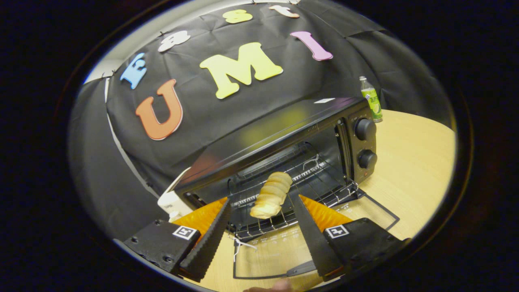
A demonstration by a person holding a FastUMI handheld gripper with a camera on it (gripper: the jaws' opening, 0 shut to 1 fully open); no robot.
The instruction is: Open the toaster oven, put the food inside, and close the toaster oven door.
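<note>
The bread roll (271, 194) lies on the wire rack (284, 190) inside the toaster oven (284, 134), just ahead of the gripper (261, 217), whose fingers stand wide apart and hold nothing. It looks light, soft and easily dented — best taken across its middle with a gentle squeeze, if moved at all. The glass door (284, 243) hangs open, flat over the bench (413, 162); its handle (302, 268) sits near the fingers and is likely stiff and smooth, so push from beneath. The bench is pale, smooth wood — the oven may slide. A green bottle (371, 99) stands beyond the oven, well apart.
</note>
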